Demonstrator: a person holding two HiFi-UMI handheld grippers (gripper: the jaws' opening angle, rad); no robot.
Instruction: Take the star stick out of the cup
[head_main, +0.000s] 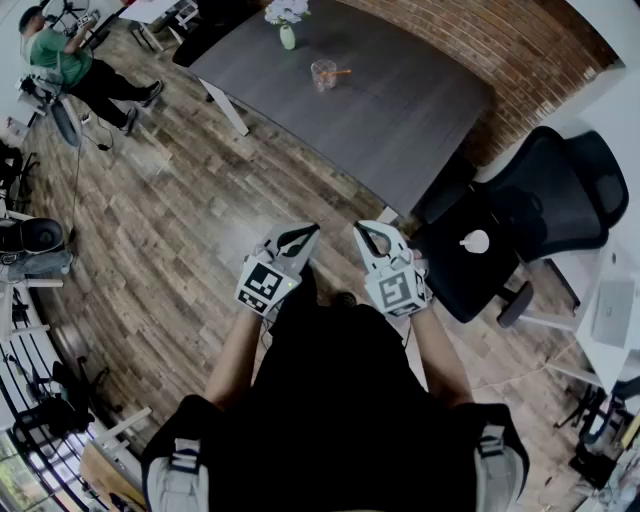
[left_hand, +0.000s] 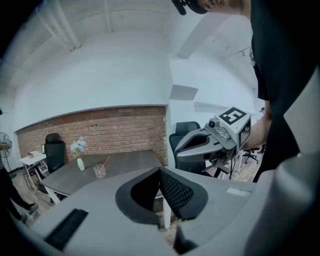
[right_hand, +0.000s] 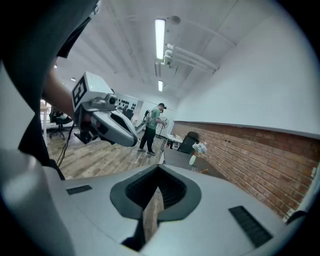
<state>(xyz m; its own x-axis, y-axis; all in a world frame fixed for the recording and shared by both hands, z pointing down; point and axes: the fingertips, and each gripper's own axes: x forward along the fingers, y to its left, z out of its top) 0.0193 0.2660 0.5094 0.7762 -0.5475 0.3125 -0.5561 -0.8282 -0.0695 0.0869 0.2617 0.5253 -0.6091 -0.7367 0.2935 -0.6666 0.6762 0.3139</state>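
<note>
A clear cup with an orange stick leaning in it stands on the dark grey table, far ahead of me. In the left gripper view the cup appears small on the table. In the right gripper view the stick is only a tiny orange mark. My left gripper and right gripper are held close to my body over the wooden floor, well short of the table. Each one's jaws meet at the tips with nothing between them, both the left gripper and the right gripper.
A green vase of pale flowers stands on the table beyond the cup. A black office chair sits to my right by a brick wall. A person in a green top stands at the far left.
</note>
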